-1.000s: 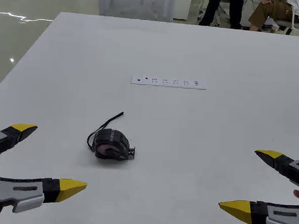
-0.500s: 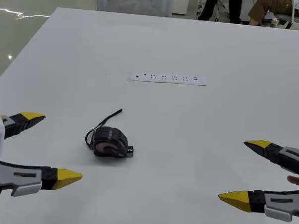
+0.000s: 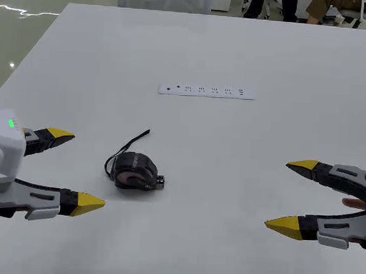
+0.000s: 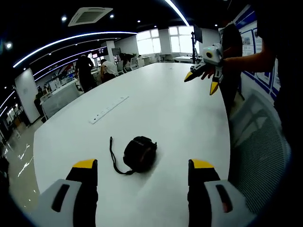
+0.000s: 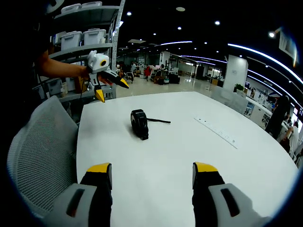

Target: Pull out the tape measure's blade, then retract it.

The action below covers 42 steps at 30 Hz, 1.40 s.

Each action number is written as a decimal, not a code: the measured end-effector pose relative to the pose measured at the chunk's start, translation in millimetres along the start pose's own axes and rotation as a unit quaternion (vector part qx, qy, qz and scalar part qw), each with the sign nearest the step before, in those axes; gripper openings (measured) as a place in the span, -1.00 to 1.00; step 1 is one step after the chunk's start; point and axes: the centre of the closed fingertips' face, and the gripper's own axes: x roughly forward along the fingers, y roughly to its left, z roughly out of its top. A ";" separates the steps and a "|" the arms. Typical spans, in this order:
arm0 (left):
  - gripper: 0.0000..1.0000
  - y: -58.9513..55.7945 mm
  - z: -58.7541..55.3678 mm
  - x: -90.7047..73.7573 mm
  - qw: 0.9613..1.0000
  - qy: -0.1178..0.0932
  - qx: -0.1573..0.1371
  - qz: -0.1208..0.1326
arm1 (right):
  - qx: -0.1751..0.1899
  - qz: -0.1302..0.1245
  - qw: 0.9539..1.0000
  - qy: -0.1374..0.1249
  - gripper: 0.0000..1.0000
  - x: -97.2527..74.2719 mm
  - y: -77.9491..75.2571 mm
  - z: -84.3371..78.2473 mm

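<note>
With left gripper [image 3: 84, 168] and right gripper [image 3: 278, 194] both spread empty, the tape measure [image 3: 135, 171] looks dense, rigid, slick-cased: clamp its body, pinch the right-hand blade tab [image 3: 160, 183].

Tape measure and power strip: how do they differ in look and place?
The tape measure is dark and rounded; the power strip is white, long and flat. The tape measure lies between the left gripper and right gripper; the power strip lies farther back. The tape measure trails a black strap; the power strip shows sockets. Both rest on the table.
</note>
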 end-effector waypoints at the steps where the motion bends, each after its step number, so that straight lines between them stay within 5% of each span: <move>1: 0.46 0.4 -0.3 0.9 1.000 0.001 0.004 -0.002 | -0.002 0.001 1.000 0.000 0.39 1.0 -1.0 -0.4; 16: 0.31 6.7 -8.1 22.5 0.998 0.027 0.036 -0.032 | -0.036 0.042 0.998 0.007 0.25 28.0 -10.7 3.4; 42: 0.08 12.7 -22.9 56.8 0.990 0.075 0.088 -0.082 | -0.067 0.096 0.993 0.016 0.06 72.7 -8.3 7.3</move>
